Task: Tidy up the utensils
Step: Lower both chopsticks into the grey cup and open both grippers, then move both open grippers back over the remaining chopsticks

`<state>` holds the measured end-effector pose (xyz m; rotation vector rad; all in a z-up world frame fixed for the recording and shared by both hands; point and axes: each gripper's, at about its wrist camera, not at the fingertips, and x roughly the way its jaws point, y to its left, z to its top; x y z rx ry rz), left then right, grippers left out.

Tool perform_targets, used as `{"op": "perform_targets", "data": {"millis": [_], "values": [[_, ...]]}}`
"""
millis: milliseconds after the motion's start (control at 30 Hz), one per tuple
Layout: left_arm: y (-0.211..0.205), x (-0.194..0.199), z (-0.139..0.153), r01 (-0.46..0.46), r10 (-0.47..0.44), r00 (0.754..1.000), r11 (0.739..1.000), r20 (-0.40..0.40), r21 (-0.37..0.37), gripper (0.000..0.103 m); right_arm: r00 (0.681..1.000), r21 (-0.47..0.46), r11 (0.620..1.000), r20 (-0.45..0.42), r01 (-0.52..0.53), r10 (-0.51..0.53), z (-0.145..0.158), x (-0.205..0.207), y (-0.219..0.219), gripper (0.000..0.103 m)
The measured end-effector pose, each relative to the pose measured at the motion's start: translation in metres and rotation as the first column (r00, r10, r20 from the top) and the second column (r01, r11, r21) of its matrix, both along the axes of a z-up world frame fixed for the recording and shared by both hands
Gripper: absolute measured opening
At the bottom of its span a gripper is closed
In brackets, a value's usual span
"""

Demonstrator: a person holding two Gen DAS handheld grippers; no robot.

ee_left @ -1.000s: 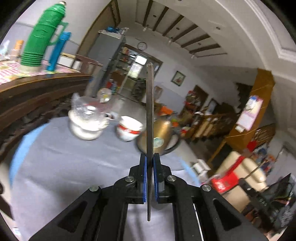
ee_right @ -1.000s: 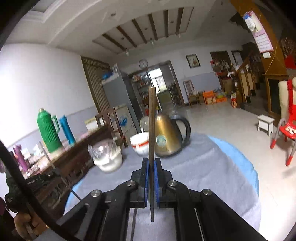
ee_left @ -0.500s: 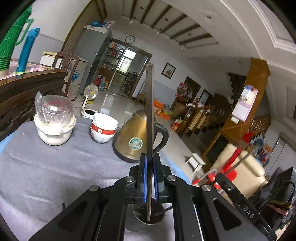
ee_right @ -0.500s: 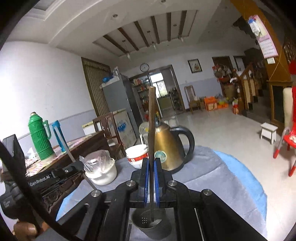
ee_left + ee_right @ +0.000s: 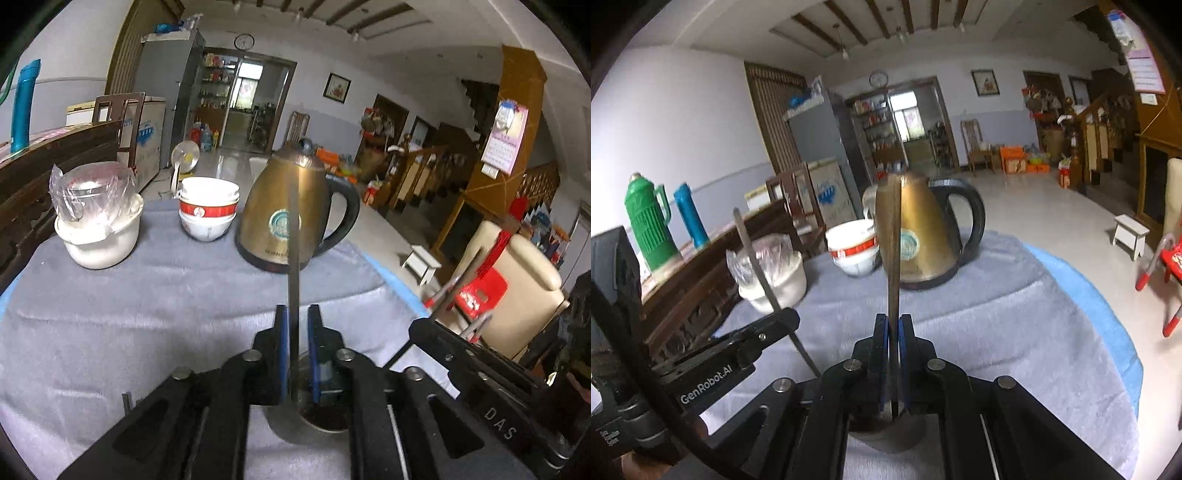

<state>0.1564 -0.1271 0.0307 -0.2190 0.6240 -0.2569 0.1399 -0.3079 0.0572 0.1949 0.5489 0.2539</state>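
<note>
My left gripper (image 5: 298, 314) stands over a metal utensil cup (image 5: 321, 417) on the grey cloth. A thin grey metal utensil (image 5: 293, 258) stands upright between its blue pads, its lower end down in the cup. The jaws are opening, and a gap shows on each side of the handle. My right gripper (image 5: 893, 321) is shut on a bronze-coloured flat utensil (image 5: 894, 240), held upright with its lower end at the cup (image 5: 886, 435). The left gripper's fingers (image 5: 775, 325) and its grey utensil (image 5: 757, 266) also appear at the left of the right wrist view.
A brass kettle (image 5: 291, 214), stacked red-banded bowls (image 5: 207, 206) and a white pot under plastic wrap (image 5: 98, 218) stand at the far side of the grey cloth (image 5: 147, 295). A dark wooden sideboard (image 5: 701, 280) with a green thermos (image 5: 646, 221) runs along the left.
Both grippers have come down and forward over the metal cup, and both utensils' lower ends now reach it. The left pads have parted from the grey utensil. The right stays shut.
</note>
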Motion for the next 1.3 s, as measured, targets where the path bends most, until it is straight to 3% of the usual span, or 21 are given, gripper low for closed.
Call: {"op": "perform_targets", "data": {"millis": [67,100,133,200,233,267,333,467,567,667,733,800,1000,1300], "values": [[0.004,-0.005,0.003,0.01,-0.01,1.0,1.0,-0.005,-0.016,0.025,1.0,-0.016,1.0,-0.031,-0.002,0.002,-0.004,0.002,0.002,0.007],[0.007,-0.009,0.006,0.003,-0.002,1.0,1.0,0.001,-0.016,0.041,0.999,-0.023,1.0,-0.046,0.001,-0.002,-0.005,0.002,0.002,0.007],[0.011,-0.012,0.01,-0.006,0.006,1.0,1.0,0.007,-0.016,0.048,0.999,-0.026,1.0,-0.048,0.005,-0.006,-0.004,0.0,0.001,0.009],[0.019,-0.023,0.018,-0.021,0.022,0.999,0.999,0.042,-0.029,0.052,0.999,-0.037,0.999,-0.044,0.03,-0.032,0.0,-0.005,-0.001,0.019],[0.025,-0.031,0.022,-0.025,0.027,0.998,0.999,0.056,-0.027,0.053,0.998,-0.032,0.999,-0.035,0.042,-0.043,0.004,-0.011,-0.004,0.033],[0.032,-0.039,0.025,-0.027,0.029,0.997,0.999,0.065,-0.022,0.056,0.998,-0.027,0.998,-0.025,0.052,-0.053,0.007,-0.015,-0.006,0.055],[0.048,-0.054,0.027,-0.052,0.052,0.995,0.999,0.079,-0.008,0.064,0.996,-0.007,0.996,0.016,0.085,-0.085,0.015,-0.033,-0.013,0.072],[0.091,-0.097,0.013,-0.133,0.129,0.988,0.991,0.082,0.036,0.073,0.993,0.035,0.993,0.023,0.113,-0.114,0.019,-0.074,-0.024,0.072],[0.126,-0.125,-0.017,-0.227,0.227,0.974,0.971,0.018,0.075,0.073,0.995,0.039,0.995,-0.026,0.094,-0.093,-0.002,-0.109,-0.019,0.072],[0.153,-0.147,-0.047,-0.279,0.286,0.954,0.957,-0.095,0.076,0.073,0.992,0.004,0.998,-0.11,0.069,-0.068,-0.037,-0.134,-0.003,0.072],[0.16,-0.159,-0.057,-0.297,0.302,0.945,0.953,-0.126,0.059,0.073,0.977,0.01,1.0,-0.212,0.024,-0.021,-0.062,-0.139,0.011,0.072],[0.16,-0.166,-0.062,-0.301,0.305,0.944,0.952,-0.13,0.046,0.073,0.968,0.006,1.0,-0.252,-0.009,0.011,-0.072,-0.142,0.022,0.072],[0.143,-0.163,-0.055,-0.246,0.249,0.962,0.968,-0.111,0.04,0.073,0.98,-0.073,0.993,-0.183,-0.091,0.076,-0.056,-0.159,0.05,0.072],[0.137,-0.164,-0.049,-0.212,0.213,0.973,0.977,-0.09,0.021,0.073,0.984,-0.109,0.989,-0.159,-0.099,0.081,-0.043,-0.167,0.06,0.072]]}}
